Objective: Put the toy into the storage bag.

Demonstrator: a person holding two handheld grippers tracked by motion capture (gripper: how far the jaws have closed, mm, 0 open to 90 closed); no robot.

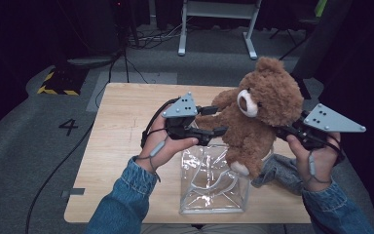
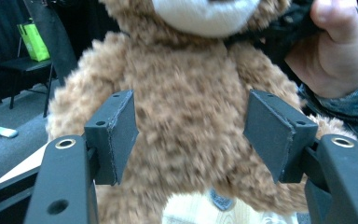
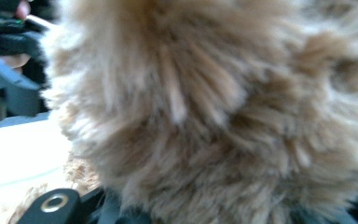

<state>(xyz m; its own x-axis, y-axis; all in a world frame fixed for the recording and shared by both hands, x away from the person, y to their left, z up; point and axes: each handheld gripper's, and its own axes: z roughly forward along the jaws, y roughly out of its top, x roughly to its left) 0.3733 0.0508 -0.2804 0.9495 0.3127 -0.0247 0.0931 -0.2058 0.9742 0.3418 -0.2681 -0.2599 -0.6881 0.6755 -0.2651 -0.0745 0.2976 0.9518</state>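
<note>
We see a fluffy brown teddy bear with a white muzzle [image 1: 258, 114] held upright over the middle of the light wooden table [image 1: 121, 146], its feet hanging just above a clear plastic zip bag [image 1: 213, 183] that lies flat at the table's 6 o'clock edge.

Our left gripper [image 1: 213, 120] comes in from the bear's 9 o'clock side. In the left gripper view its two black jaws stand spread, one pad [image 2: 116, 135] in front of each flank of the bear's belly [image 2: 186, 121]; we cannot make out that either pad presses into the fur, so the bear sits between them rather than clamped.

Our right gripper [image 1: 285, 130] comes in from the bear's 3 o'clock side, at its back. The right gripper view is close against brown fur [image 3: 214, 107], with the jaw bases showing at the bottom edge and the plush bulging between them; the jaws look closed on the bear's back, carrying it.

A crumpled grey cloth [image 1: 277, 170] lies on the table at the bear's 5 o'clock, just beside the bag and under our right hand [image 1: 316, 158]. Our left hand [image 1: 163, 146] sits at the bag's 10 o'clock.
</note>
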